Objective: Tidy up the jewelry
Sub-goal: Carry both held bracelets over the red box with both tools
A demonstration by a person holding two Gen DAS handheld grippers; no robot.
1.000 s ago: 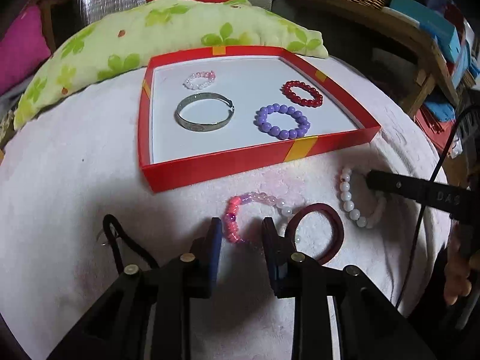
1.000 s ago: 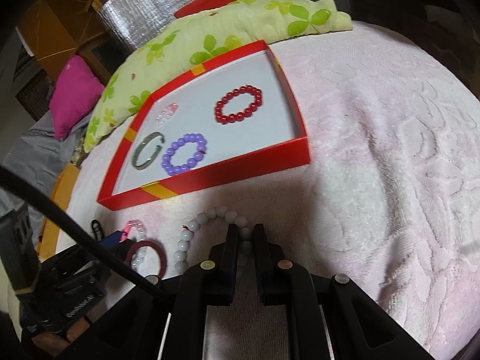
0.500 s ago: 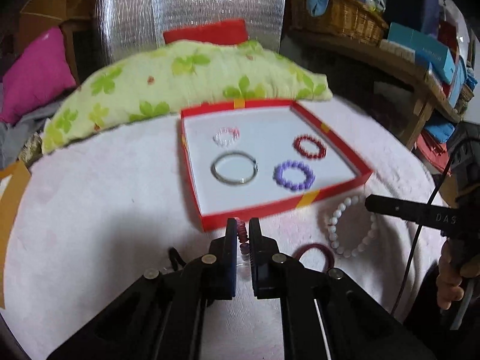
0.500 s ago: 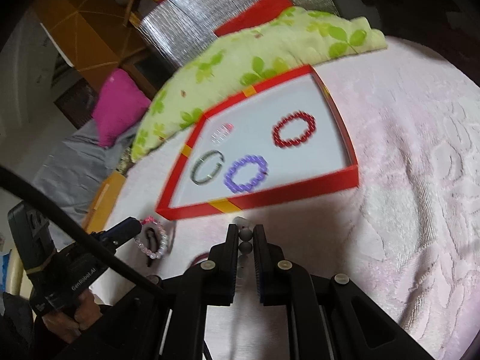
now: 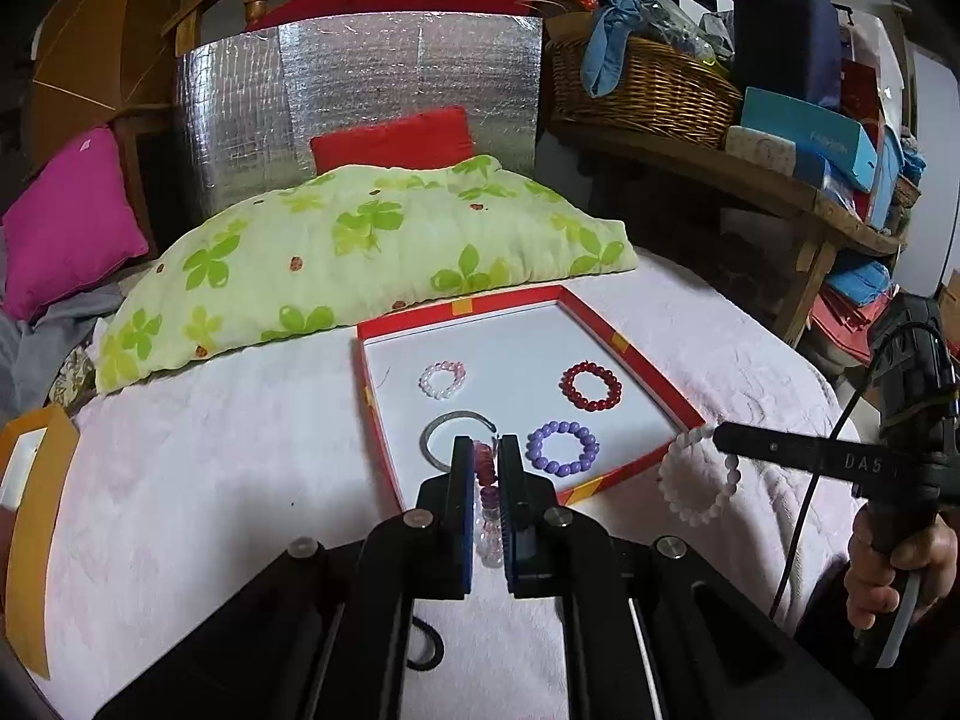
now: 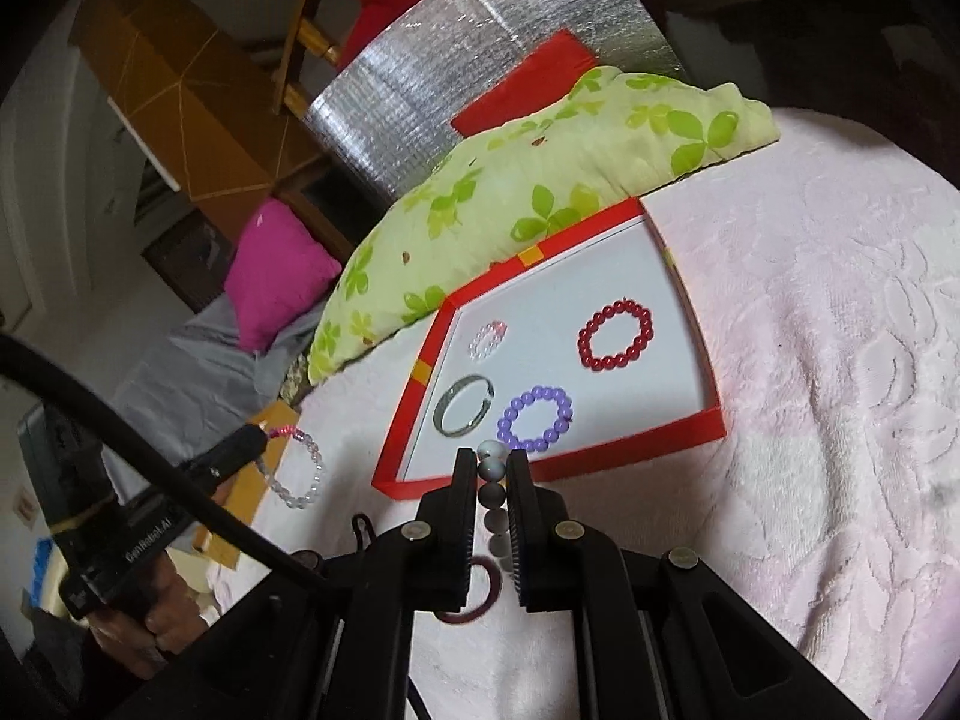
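Lifting off the blanket (image 5: 180, 480): both bracelets.

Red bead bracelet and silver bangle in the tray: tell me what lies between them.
Only bare white tray floor separates the red bead bracelet from the silver bangle, clearest in the right wrist view.

Fingers (image 5: 462, 480) hide part of the silver bangle (image 5: 441, 429); maroon ring (image 6: 486, 591) half hidden.
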